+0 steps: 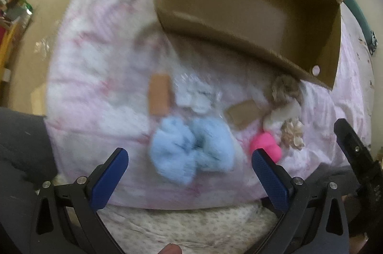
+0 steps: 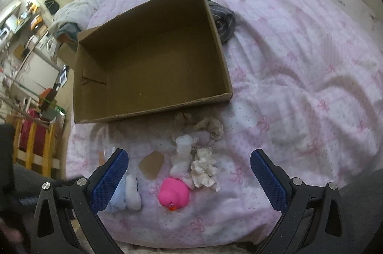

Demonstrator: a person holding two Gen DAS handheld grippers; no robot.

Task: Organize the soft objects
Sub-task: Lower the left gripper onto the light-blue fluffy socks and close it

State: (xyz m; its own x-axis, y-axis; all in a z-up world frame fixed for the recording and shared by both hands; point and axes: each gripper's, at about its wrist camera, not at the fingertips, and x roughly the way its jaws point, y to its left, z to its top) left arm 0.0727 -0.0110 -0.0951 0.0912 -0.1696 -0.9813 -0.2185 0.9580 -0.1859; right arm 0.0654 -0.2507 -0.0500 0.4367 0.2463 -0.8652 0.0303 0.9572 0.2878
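Observation:
An empty cardboard box [image 2: 153,57] lies on a pink quilted bed [image 2: 299,57]; the left wrist view shows the box [image 1: 251,2] blurred. In front of it lie a fluffy light-blue item [image 1: 194,148], a pink rubber duck [image 2: 173,193], cream ruffled scrunchies [image 2: 203,167] and a beige lace scrunchie [image 2: 210,128]. My left gripper [image 1: 190,172] stands open just before the blue item [image 2: 124,194], touching nothing. Over the bed's near edge my right gripper [image 2: 189,172] is open too, with the duck [image 1: 265,143] between its fingers' lines but ahead of them.
Small cardboard tags [image 1: 159,93] [image 2: 152,164] and a clear plastic packet [image 1: 198,91] lie among the items. Shelves and clutter [image 2: 31,43] stand left of the bed. A striped dark cloth [image 2: 223,21] lies behind the box. The other gripper's black finger [image 1: 354,151] shows at right.

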